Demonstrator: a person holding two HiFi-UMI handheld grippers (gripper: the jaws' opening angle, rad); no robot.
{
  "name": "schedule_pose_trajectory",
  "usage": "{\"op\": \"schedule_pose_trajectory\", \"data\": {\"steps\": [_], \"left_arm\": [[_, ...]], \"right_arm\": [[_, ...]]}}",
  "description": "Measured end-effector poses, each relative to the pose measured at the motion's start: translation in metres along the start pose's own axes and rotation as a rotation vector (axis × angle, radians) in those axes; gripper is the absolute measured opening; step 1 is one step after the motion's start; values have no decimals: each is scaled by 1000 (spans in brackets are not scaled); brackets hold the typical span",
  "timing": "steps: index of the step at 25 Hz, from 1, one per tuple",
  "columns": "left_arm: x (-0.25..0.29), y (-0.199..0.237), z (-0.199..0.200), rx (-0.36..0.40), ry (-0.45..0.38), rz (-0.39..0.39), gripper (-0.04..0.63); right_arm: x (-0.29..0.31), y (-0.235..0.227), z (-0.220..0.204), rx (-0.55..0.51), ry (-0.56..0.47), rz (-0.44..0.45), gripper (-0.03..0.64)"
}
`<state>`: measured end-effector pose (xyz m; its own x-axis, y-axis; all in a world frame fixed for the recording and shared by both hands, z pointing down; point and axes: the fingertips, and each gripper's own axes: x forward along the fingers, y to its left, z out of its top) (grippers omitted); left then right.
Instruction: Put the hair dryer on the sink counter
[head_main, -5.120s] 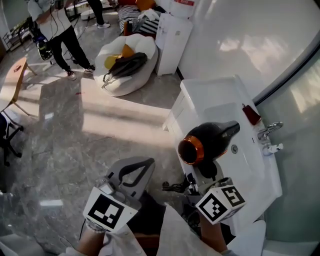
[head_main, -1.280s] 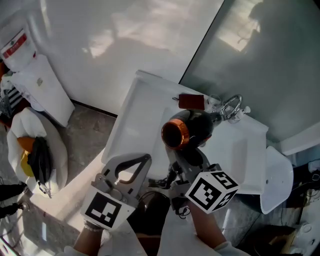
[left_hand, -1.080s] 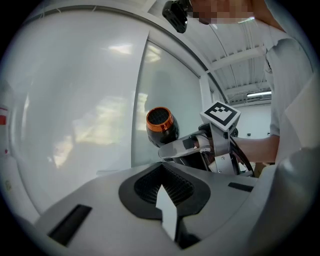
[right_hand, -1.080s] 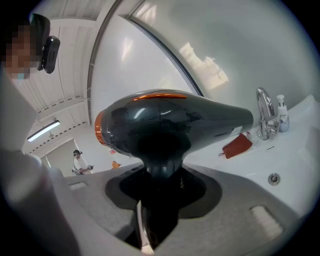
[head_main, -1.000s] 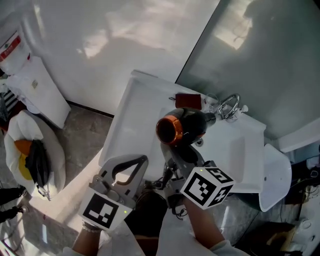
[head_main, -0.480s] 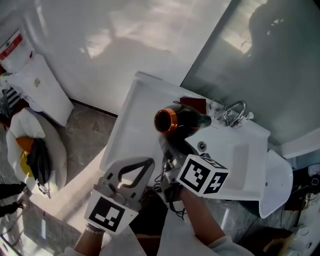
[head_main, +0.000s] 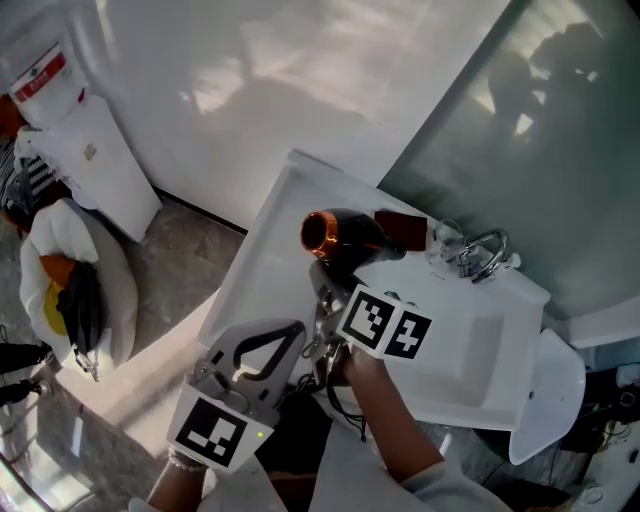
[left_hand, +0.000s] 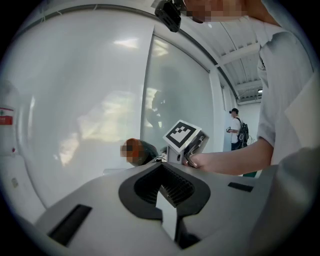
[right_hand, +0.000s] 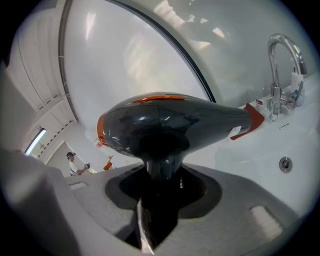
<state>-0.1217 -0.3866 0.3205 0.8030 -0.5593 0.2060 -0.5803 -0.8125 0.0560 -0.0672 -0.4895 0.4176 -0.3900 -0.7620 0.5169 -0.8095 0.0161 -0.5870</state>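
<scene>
A chrome tap (head_main: 478, 252) stands at the far right, with a dark red box (head_main: 410, 232) near it on its left. On the grey floor (head_main: 190, 260) at the left sits a white beanbag (head_main: 112, 290) holding a black bag (head_main: 82, 305) and something yellow. Beyond it stands a white cabinet (head_main: 95, 160) with a red-labelled jug (head_main: 45, 85) on top.

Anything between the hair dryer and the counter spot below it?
Nothing visible. The hair dryer, held in the right gripper, is over a bare stretch of the sink counter. Only a red object lies close by its nozzle, beside the faucet.
</scene>
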Motion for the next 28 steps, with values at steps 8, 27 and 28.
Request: {"op": "schedule_pose_trajectory", "data": {"steps": [8, 27, 28], "left_arm": [[17, 8, -4, -11, 27, 34, 2], [71, 25, -20, -12, 126, 64, 2], [73, 26, -21, -11, 129, 66, 2]], "right_arm": [[41, -21, -3, 10, 78, -22, 166], [125, -88, -22, 22, 246, -141, 167], [130, -88, -24, 14, 254, -143, 166]]}}
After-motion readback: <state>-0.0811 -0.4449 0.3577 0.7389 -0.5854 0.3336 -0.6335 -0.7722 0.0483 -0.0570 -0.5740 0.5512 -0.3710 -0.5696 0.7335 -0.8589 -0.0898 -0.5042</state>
